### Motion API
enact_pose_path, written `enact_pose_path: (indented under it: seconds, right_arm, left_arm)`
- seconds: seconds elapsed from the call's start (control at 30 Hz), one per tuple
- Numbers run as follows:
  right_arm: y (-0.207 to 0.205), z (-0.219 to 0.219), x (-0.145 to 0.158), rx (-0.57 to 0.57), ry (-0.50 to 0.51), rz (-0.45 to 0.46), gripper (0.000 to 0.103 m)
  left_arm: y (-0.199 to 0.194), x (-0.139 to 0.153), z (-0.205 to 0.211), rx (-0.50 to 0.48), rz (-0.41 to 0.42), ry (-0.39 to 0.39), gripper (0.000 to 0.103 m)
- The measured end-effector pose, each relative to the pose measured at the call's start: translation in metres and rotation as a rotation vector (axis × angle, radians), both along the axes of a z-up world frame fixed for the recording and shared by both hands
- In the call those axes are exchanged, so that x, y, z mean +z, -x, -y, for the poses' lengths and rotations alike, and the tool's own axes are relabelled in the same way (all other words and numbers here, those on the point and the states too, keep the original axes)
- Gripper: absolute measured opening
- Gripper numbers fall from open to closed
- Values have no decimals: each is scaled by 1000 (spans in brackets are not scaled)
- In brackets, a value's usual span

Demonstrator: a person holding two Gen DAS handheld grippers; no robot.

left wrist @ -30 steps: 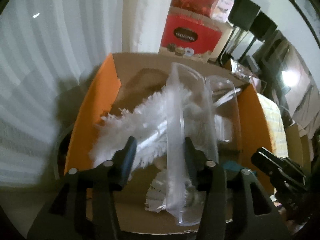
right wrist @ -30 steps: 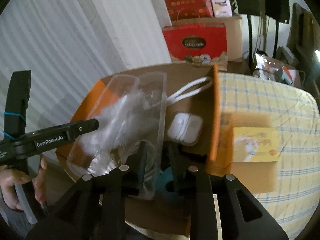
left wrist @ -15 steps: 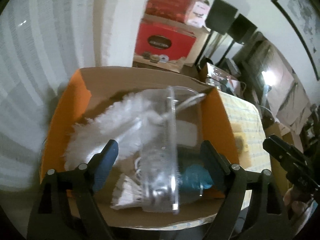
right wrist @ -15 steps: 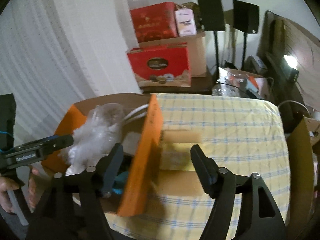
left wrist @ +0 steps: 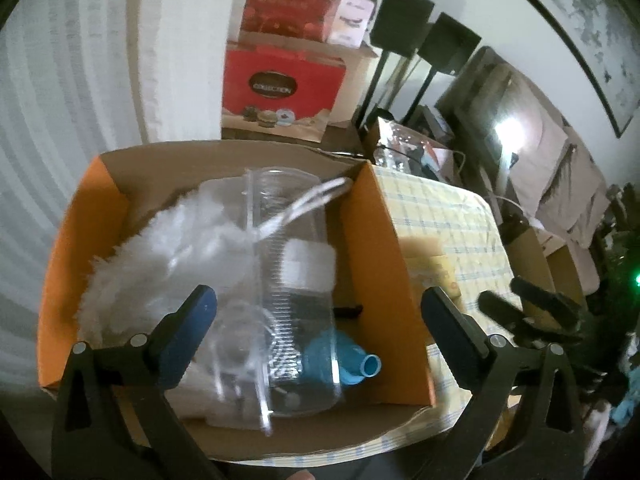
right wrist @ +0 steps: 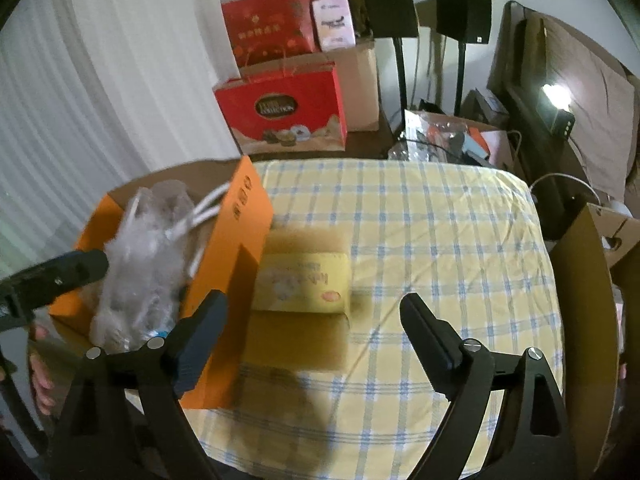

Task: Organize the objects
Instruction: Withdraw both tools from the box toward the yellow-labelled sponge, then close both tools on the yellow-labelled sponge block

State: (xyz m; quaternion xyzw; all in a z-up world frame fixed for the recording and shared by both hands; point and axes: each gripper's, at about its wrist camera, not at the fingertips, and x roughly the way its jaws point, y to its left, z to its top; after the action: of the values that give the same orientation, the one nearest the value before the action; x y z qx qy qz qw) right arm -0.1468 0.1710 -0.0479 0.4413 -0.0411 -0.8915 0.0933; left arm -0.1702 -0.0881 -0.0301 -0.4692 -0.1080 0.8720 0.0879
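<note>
An orange cardboard box [left wrist: 384, 240] [right wrist: 236, 248] stands at the left end of the table. Inside it lie a clear plastic container [left wrist: 296, 264] [right wrist: 140, 264], a white fluffy duster [left wrist: 160, 248], a white case [left wrist: 308, 268], white cords [left wrist: 308, 204] and a blue funnel-like piece [left wrist: 344, 360]. My left gripper [left wrist: 320, 312] hovers open over the box, nothing between its fingers. My right gripper [right wrist: 312, 316] is open above the table, right of the box. A yellow packet [right wrist: 304, 284] lies on a cardboard flap [right wrist: 296, 344] beside the box.
The table has a yellow and blue checked cloth [right wrist: 432, 240]. Behind it stand red gift bags [right wrist: 284, 112], cardboard boxes [right wrist: 360, 76], two black speakers on stands [right wrist: 388, 4] and a cluttered pile [right wrist: 448, 136]. White curtains [right wrist: 100, 80] hang at the left. A hand [right wrist: 40, 384] shows at lower left.
Both grippers let go of the clear container, opened wide and drew back. The right gripper swung right over the table. The container now lies in the box.
</note>
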Motion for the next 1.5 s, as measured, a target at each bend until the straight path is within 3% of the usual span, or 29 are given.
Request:
enact_pose_path:
  seconds: [0.97, 1.07, 1.2, 1.5]
  right_arm:
    - [17, 20, -69, 57, 18, 75, 88]
    - [16, 18, -69, 74, 48, 79, 79]
    - [15, 14, -65, 72, 40, 78, 75]
    - [5, -19, -30, 17, 107, 4, 74]
  left_arm:
    - [23, -21, -54, -43, 28, 20, 102]
    - [23, -22, -56, -46, 34, 13, 102]
    - [23, -23, -60, -63, 43, -6, 102]
    - [20, -13, -77, -113, 45, -43, 90]
